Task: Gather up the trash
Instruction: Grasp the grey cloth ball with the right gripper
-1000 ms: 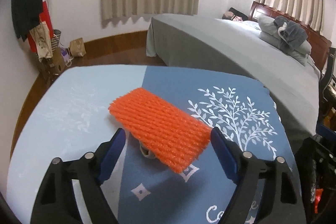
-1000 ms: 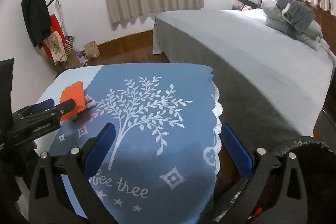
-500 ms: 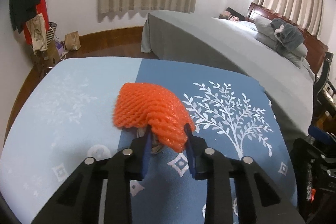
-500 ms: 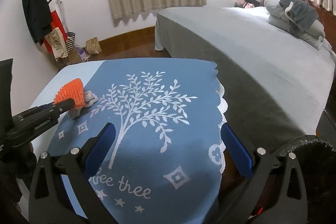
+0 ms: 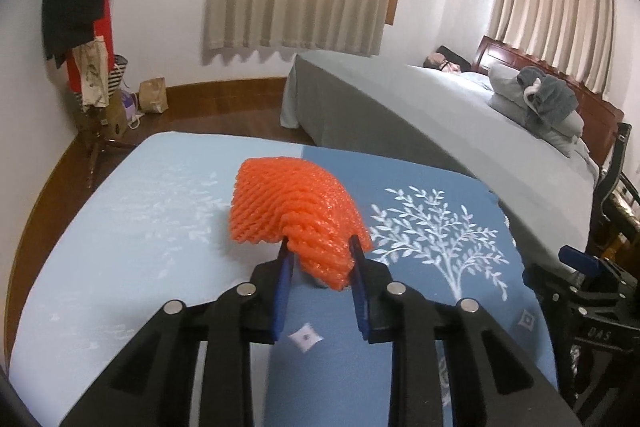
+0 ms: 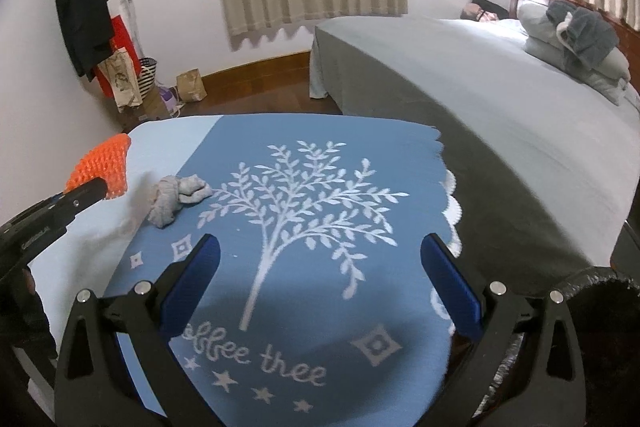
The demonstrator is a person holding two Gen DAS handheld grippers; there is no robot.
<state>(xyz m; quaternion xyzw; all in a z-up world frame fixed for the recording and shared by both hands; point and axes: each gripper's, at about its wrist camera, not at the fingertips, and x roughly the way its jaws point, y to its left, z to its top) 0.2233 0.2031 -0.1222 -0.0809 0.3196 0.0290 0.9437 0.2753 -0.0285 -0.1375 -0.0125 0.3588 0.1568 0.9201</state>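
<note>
The left gripper [image 5: 320,247] jaws are clenched on the orange foam net [image 5: 296,211], lifted above the bench [image 5: 120,227]. The crumpled tissue [image 6: 176,195] lies at 10 o'clock from the released right gripper [image 6: 320,267].

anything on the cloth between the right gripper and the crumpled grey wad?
Nothing lies there. In the right wrist view, the stretch from the right gripper to the grey wad is bare blue tablecloth with only printed diamonds.
</note>
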